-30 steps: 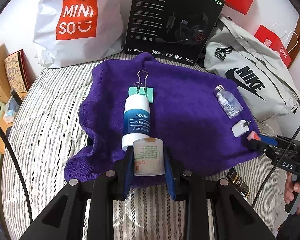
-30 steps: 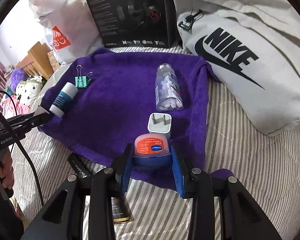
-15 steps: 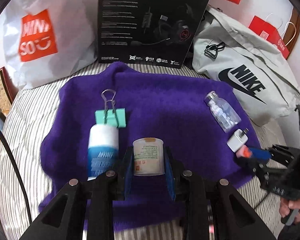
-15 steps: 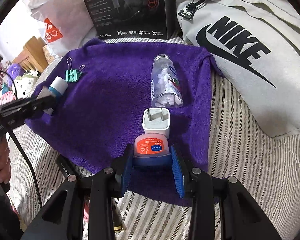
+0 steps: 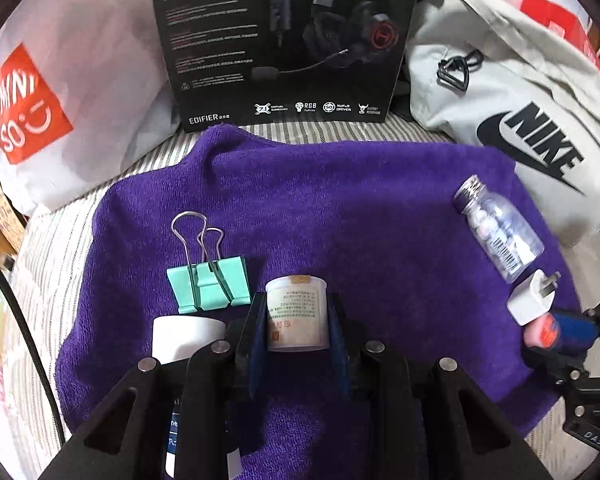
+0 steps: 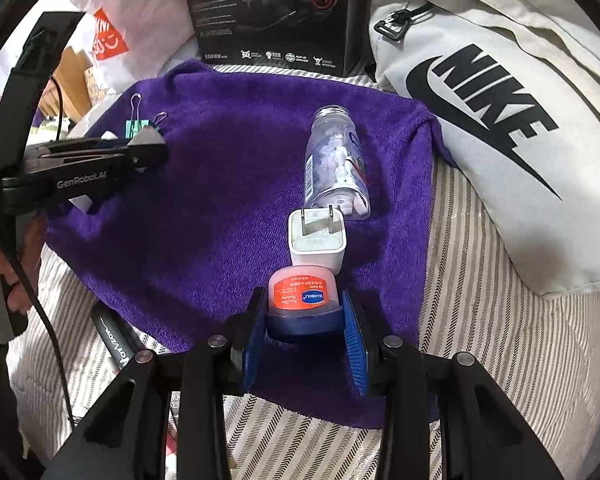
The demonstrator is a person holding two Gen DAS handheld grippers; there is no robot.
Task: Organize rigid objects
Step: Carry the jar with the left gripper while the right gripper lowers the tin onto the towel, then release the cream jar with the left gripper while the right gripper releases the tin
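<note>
Between the blue pads of the left gripper [image 5: 298, 320], a small white jar [image 5: 297, 312], clamped across its round sides and carried above the purple towel [image 5: 340, 208], just right of the mint binder clip [image 5: 208, 282]. Likely light and stiff, with a smooth paper-labelled wall (slippery enough to twist if squeezed off-centre), so best held as now, across the middle of the body. Contents not visible through the opaque wall.

In the right gripper [image 6: 304, 320], a squat lip-balm jar [image 6: 303, 300] with a pink-orange body and blue cap, gripped at the cap end, low over the near edge of the towel and almost touching the white plug adapter [image 6: 317, 240]. Small, hard, light; a short curved wall leaves little to hold, so a grip square across the widest part looks safest.

Lying on its side beyond the adapter, a clear bottle [image 6: 338, 168] holding white tablets, metal cap on (probably fragile if glass, and prone to roll on the pile). Best taken across the belly, not the neck.

Beside the left gripper, a white-capped tube [image 5: 188, 338], mostly hidden under the gripper frame. Nothing open or spilled in either view.
</note>
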